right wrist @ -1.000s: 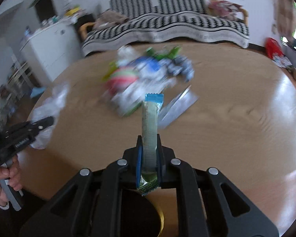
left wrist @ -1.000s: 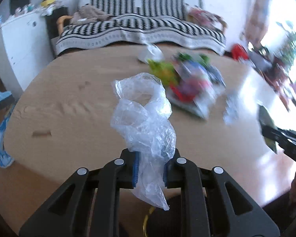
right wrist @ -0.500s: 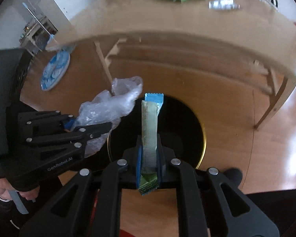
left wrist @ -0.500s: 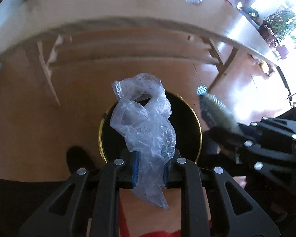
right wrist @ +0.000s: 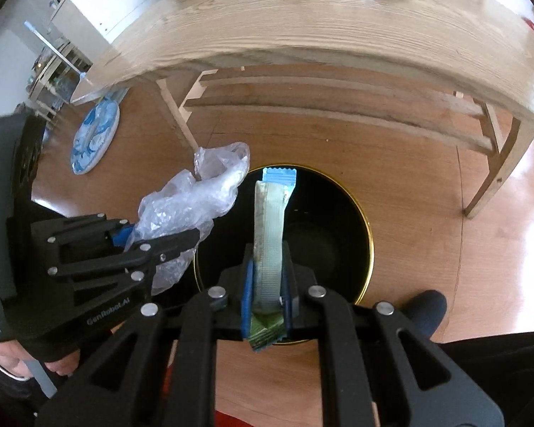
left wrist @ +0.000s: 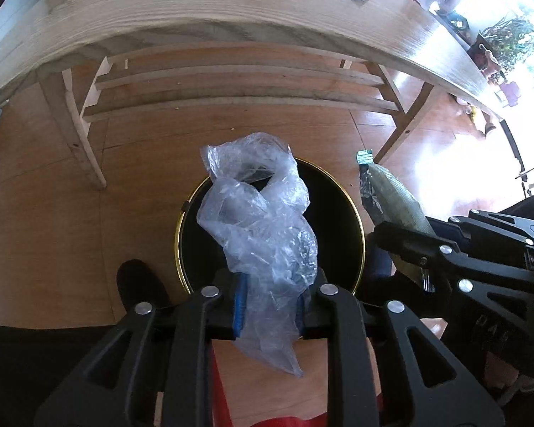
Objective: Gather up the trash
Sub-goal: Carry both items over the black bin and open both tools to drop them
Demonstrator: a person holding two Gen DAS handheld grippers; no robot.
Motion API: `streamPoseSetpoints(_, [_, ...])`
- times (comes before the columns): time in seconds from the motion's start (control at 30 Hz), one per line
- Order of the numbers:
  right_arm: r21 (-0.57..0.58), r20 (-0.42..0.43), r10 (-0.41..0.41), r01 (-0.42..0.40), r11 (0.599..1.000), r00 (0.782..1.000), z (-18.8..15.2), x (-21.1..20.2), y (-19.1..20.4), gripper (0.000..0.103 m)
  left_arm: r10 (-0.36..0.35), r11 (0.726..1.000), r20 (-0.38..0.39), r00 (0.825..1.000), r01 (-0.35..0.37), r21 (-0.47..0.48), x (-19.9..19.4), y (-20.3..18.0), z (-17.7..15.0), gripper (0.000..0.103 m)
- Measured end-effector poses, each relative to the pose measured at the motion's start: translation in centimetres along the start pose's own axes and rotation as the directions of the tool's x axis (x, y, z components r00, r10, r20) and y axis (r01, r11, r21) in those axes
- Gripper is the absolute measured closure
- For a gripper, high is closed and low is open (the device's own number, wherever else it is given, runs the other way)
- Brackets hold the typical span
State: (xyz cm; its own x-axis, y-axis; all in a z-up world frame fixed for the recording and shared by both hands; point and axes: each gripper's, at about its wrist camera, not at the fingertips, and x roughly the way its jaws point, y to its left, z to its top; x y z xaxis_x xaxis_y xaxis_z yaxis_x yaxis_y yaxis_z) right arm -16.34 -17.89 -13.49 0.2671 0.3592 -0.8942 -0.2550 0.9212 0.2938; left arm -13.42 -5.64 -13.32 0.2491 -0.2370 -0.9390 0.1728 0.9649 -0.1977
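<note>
Since half a second ago: little changed; both loads remain over the round black gold-rimmed bin (left wrist: 341,245), lower centre.

Left gripper (left wrist: 271,306): clamped on crumpled clear plastic bag (left wrist: 263,227).

Right gripper (right wrist: 266,297): clamped on long green-and-blue snack wrapper (right wrist: 271,227), long axis pointing up-frame.

A lived-in home: pale oak worktop (right wrist: 338,28) on slatted legs over glossy brown wood flooring (right wrist: 427,213), white cabinet (right wrist: 103,10) beyond the worktop, leafy houseplants (left wrist: 512,42) by its sunlit end.
</note>
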Motion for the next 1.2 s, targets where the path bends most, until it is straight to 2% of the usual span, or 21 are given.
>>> streamPoseSetpoints(0.03, [0.014,-0.004,0.009,-0.008,1.0,1.0,0.1,0.1,-0.2,0.083,0.0,1.0,-0.001,1.0,0.0,-0.001,0.0,0.0,-0.1,0.065])
streamPoseSetpoints(0.07, [0.031,-0.004,0.015,-0.015,0.999,1.0,0.2,0.0,-0.5,0.063,0.007,1.0,0.003,1.0,-0.007,-0.003,0.0,-0.1,0.0,0.046])
streamPoseSetpoints(0.1, [0.043,0.003,0.01,-0.01,0.999,1.0,0.2,-0.1,-0.8,0.057,0.028,1.0,0.013,1.0,-0.028,-0.011,-0.2,0.0,0.0,0.044])
streamPoseSetpoints(0.13, [0.052,0.016,0.006,-0.007,0.999,1.0,0.2,-0.4,-0.8,0.045,0.031,0.999,0.018,0.999,-0.031,-0.015,-0.3,0.2,-0.1,0.042])
streamPoseSetpoints(0.23, [0.056,0.042,0.009,-0.012,0.998,0.999,0.5,-1.0,-0.8,0.044,0.002,0.999,0.015,1.0,-0.001,-0.041,-0.5,0.5,0.1,0.036])
streamPoseSetpoints(0.4, [0.06,0.042,0.017,-0.019,0.998,0.999,0.6,-1.0,-0.8,0.043,0.013,0.999,0.014,1.0,-0.013,-0.043,-0.5,0.4,0.1,0.033])
streamPoseSetpoints(0.53, [0.064,0.067,0.002,-0.006,0.998,0.998,0.6,-1.5,-1.0,0.034,0.012,0.997,0.027,1.0,-0.01,-0.078,-0.8,1.1,0.2,0.019])
streamPoseSetpoints(0.67, [0.074,0.086,-0.004,-0.002,0.997,0.996,0.7,-2.0,-1.2,0.031,0.012,0.996,0.031,0.999,-0.01,-0.091,-1.0,1.2,0.3,0.012])
streamPoseSetpoints(0.77, [0.067,0.098,-0.045,0.039,0.997,0.994,0.6,-2.4,-1.3,0.03,0.011,0.995,0.022,1.0,-0.009,-0.095,-1.0,1.3,0.3,0.01])
streamPoseSetpoints(1.03, [0.084,0.15,-0.046,0.033,0.996,0.988,1.1,-4.1,-2.0,0.028,-0.04,0.992,0.018,0.999,0.042,-0.12,-1.3,1.8,0.4,0.01])
streamPoseSetpoints(1.2, [0.074,0.199,-0.053,0.039,0.997,0.978,2.8,-5.8,-2.2,0.028,-0.015,0.996,0.102,0.995,0.024,-0.082,-3.8,1.6,2.2,0.01])
